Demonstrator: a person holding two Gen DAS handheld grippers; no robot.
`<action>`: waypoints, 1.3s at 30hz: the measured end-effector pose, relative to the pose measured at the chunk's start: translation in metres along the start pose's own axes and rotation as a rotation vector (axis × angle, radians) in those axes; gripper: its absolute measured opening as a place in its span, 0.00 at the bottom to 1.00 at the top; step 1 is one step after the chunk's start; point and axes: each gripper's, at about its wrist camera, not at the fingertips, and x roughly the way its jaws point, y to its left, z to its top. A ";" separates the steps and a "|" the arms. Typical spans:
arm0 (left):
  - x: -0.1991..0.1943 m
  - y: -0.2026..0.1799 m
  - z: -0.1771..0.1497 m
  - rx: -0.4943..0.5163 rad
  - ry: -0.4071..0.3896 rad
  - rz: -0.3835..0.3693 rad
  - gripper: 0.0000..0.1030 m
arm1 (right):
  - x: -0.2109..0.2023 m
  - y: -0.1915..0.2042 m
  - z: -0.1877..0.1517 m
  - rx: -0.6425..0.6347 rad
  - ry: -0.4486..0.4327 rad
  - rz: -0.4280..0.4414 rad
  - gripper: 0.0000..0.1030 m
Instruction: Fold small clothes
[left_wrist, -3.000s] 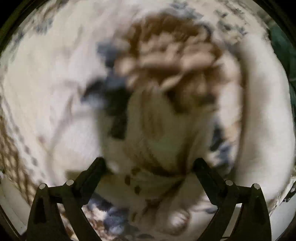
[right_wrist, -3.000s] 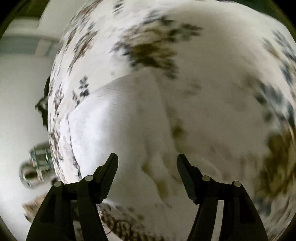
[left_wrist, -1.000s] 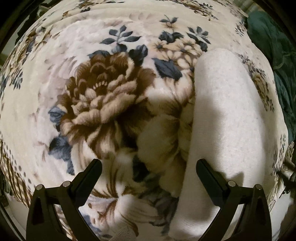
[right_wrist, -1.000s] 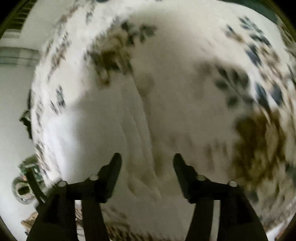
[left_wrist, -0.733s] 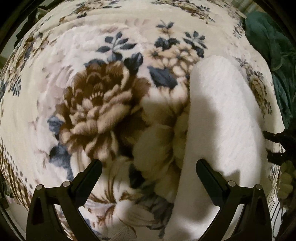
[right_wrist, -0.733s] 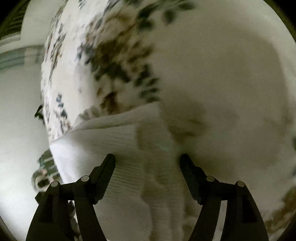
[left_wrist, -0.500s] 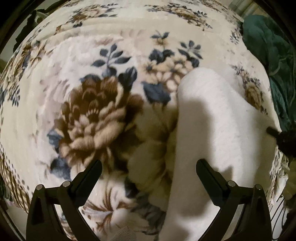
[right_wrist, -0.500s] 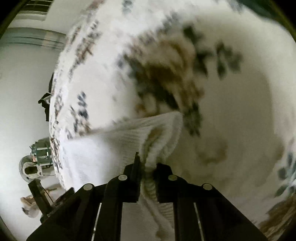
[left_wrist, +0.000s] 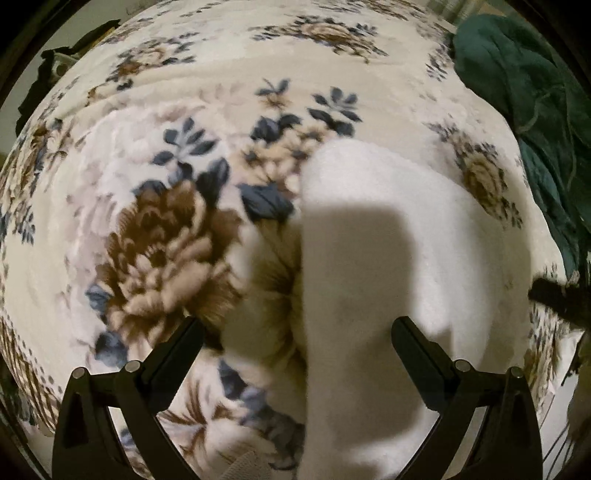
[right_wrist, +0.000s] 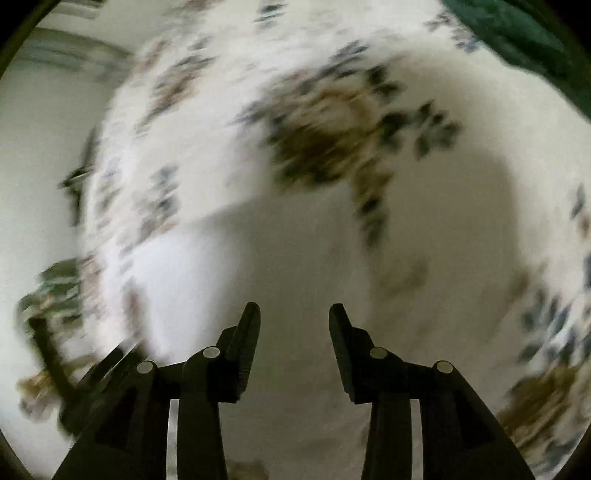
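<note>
A white knitted garment (left_wrist: 399, 236) lies folded on the floral blanket (left_wrist: 177, 236), right of centre in the left wrist view. My left gripper (left_wrist: 295, 336) hangs open above its left edge, with nothing between the fingers. In the blurred right wrist view the same white garment (right_wrist: 207, 280) lies below and left of my right gripper (right_wrist: 294, 317). Its jaws are opening, and no cloth is pinched between them. The right gripper's black tip (left_wrist: 554, 295) shows at the right edge of the left wrist view, beside the garment.
A dark green cloth (left_wrist: 524, 96) is bunched at the blanket's upper right. The blanket's edge and a pale floor (right_wrist: 33, 155) lie to the left in the right wrist view, with some dark clutter (right_wrist: 48, 306) low on that side.
The right gripper shut on the white garment's ribbed edge, carried it over, then let go and parted its jaws. The left gripper drifted back, staying open.
</note>
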 end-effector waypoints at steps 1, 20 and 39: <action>0.006 -0.003 -0.004 0.016 0.017 0.013 1.00 | 0.001 0.001 -0.014 -0.015 0.016 0.017 0.40; 0.020 0.055 -0.005 -0.179 0.002 -0.284 1.00 | 0.040 -0.103 -0.018 0.199 0.097 0.230 0.84; 0.069 0.040 0.022 -0.187 0.082 -0.633 0.62 | 0.125 -0.037 0.009 -0.023 0.319 0.603 0.93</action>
